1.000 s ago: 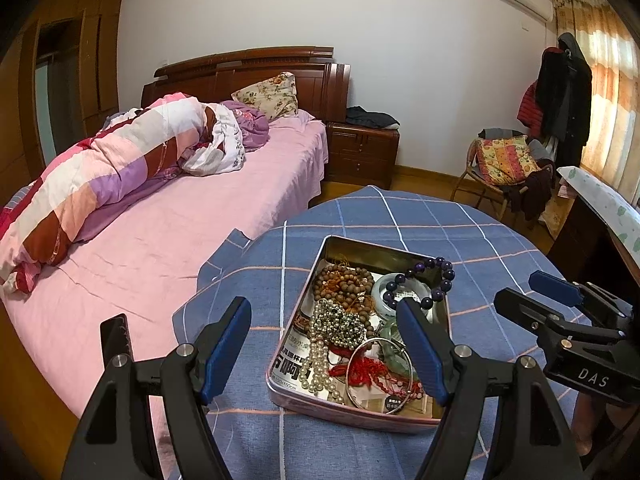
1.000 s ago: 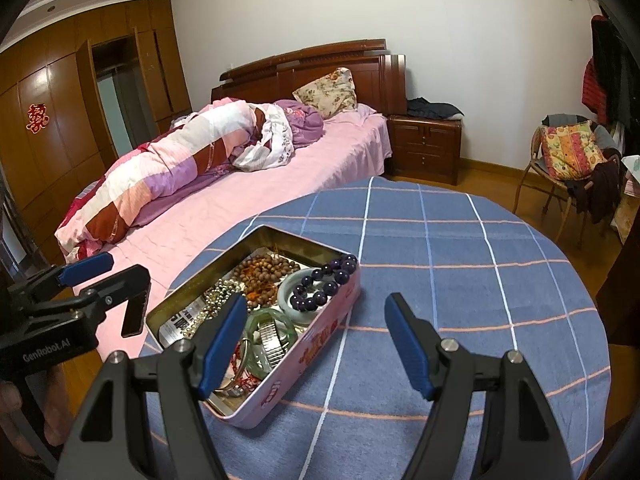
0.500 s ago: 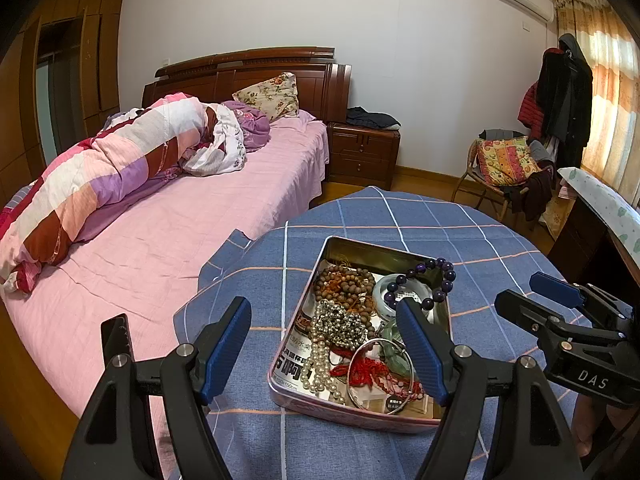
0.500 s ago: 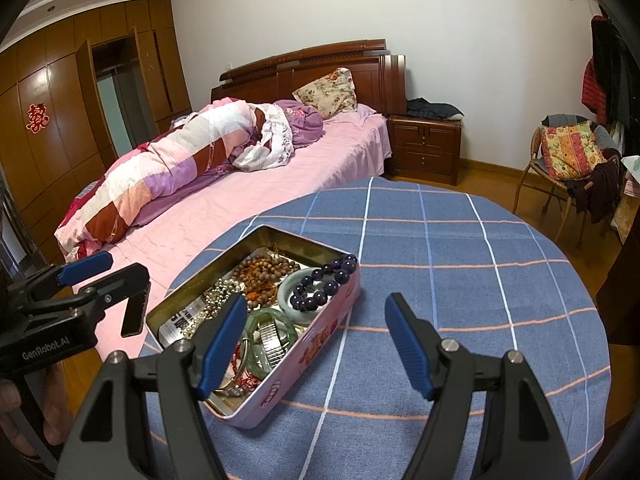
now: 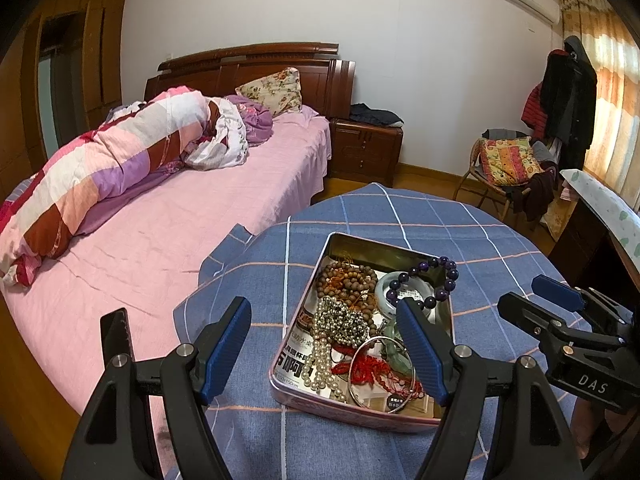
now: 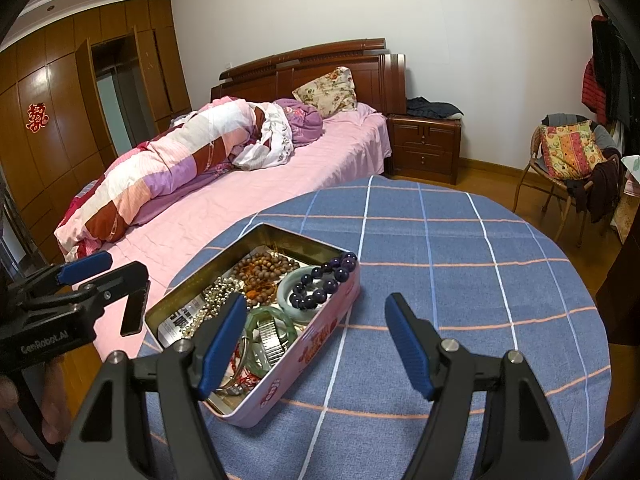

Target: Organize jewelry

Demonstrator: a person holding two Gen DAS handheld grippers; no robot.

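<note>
An open pink tin (image 5: 352, 406) (image 6: 304, 376) full of jewelry sits on the blue checked tablecloth (image 6: 460, 280). Inside lie a purple bead bracelet (image 5: 434, 280) (image 6: 324, 280) draped on the far rim, brown wooden beads (image 5: 346, 278) (image 6: 262, 268), a pearl necklace (image 5: 322, 356), red coral beads (image 5: 376, 372), a silver bangle (image 5: 362, 356) and a green jade bangle (image 6: 256, 320). My left gripper (image 5: 324, 356) hovers open near the tin's near end. My right gripper (image 6: 316, 344) stands open over the tin's right edge. Nothing is between either pair of fingers.
A bed (image 5: 160, 220) with pink sheet and a rolled quilt (image 5: 120, 160) borders the table on the left. A wooden nightstand (image 5: 366, 152) and a chair (image 5: 508, 168) piled with clothes stand behind. A dark desk (image 5: 600, 232) edges the right side.
</note>
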